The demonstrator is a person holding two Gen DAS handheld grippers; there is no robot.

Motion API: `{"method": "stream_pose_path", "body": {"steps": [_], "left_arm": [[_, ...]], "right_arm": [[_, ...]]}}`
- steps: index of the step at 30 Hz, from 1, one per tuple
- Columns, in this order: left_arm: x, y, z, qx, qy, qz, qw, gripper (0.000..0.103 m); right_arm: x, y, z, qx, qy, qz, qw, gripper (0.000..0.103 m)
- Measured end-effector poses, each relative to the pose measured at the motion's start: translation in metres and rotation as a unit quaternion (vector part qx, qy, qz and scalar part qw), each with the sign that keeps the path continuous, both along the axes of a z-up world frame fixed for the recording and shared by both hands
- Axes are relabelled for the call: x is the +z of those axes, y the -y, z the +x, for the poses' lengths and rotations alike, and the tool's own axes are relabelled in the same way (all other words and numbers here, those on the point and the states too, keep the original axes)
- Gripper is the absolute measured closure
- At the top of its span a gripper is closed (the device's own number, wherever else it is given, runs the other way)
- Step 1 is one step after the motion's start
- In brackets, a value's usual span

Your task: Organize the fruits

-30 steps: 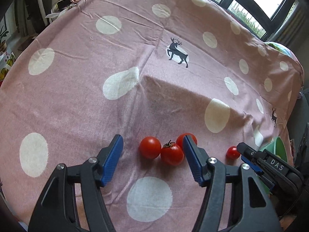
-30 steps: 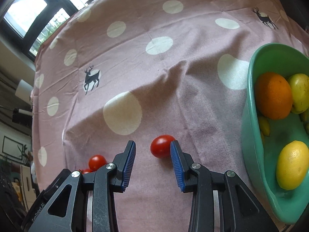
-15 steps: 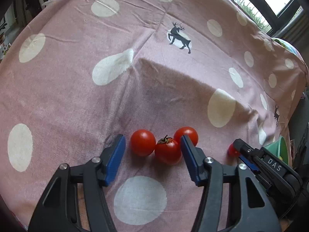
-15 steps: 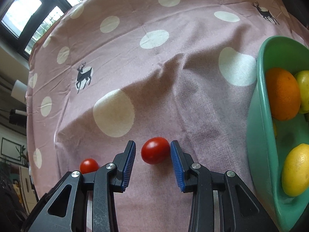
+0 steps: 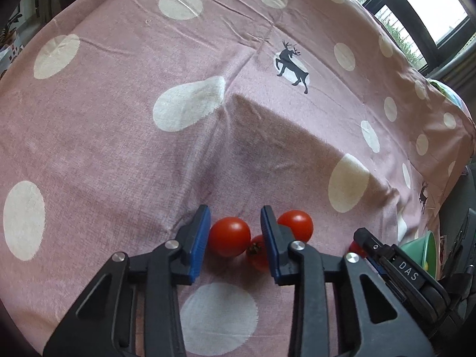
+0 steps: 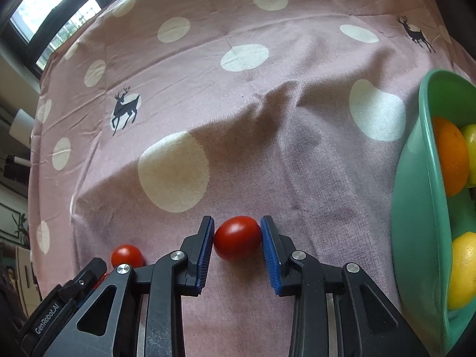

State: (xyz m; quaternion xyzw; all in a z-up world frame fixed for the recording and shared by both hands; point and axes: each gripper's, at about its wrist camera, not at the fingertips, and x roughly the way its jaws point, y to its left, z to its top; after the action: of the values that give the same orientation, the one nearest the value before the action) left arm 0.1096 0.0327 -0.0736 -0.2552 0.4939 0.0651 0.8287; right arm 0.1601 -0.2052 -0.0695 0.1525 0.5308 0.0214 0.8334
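A: Starting at the far side from the green bowl [image 6: 416, 208], the left gripper [image 5: 235, 232] is down on the pink spotted cloth [image 5: 119, 119], and its jaws are closing around the round tomato [image 5: 229, 236] that sits between the blue pads.

B: Touching yet?

A: The left pad looks right against it; the right pad has a sliver of gap, so I call it not yet clamped. Behind that right pad sit a stemmed tomato [image 5: 257, 253] and another tomato [image 5: 297, 226], both outside the jaws and crowding the pad.

B: So that is the risk there?

A: I think so; the closing pad could nudge the stemmed one. Moving toward the bowl, the right gripper [image 6: 238, 238] brackets the oval tomato [image 6: 237, 237], long axis lying across the jaws, pad to pad. Those jaws are closing too, and both pads appear to meet its ends.

B: And the bowl?

A: Just off to that gripper's right, holding an orange [image 6: 449, 160] and a lemon [image 6: 462, 270]. The right hand is clearly the nearer one, so its tomato likely goes in first, a short carry rightward over the rim.
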Motion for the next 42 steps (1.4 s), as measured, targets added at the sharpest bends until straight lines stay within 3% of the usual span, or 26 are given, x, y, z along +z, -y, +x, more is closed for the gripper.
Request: {"method": "stream_pose_path", "body": {"steps": [11, 16, 27, 33, 42], "left_arm": [[-0.001, 0.011, 0.004, -0.009, -0.002, 0.047, 0.9989, 0.075], [0.001, 0.01, 0.003, -0.01, -0.001, 0.041, 0.9991, 0.076], [0.037, 0.029, -0.012, -0.042, 0.074, 0.046, 0.9953, 0.076], [0.067, 0.056, -0.026, -0.085, 0.137, 0.044, 0.986, 0.076], [0.086, 0.084, -0.04, -0.131, 0.181, 0.045, 0.9736, 0.079]], "right_arm": [[0.0, 0.0, 0.0, 0.0, 0.001, 0.001, 1.0, 0.068], [0.0, 0.001, -0.002, -0.001, -0.001, 0.005, 1.0, 0.07], [0.025, 0.007, -0.019, -0.003, 0.033, 0.022, 0.999, 0.07], [0.052, 0.022, -0.039, -0.015, 0.079, 0.039, 0.996, 0.07], [0.077, 0.048, -0.064, -0.036, 0.122, 0.061, 0.99, 0.07]]}}
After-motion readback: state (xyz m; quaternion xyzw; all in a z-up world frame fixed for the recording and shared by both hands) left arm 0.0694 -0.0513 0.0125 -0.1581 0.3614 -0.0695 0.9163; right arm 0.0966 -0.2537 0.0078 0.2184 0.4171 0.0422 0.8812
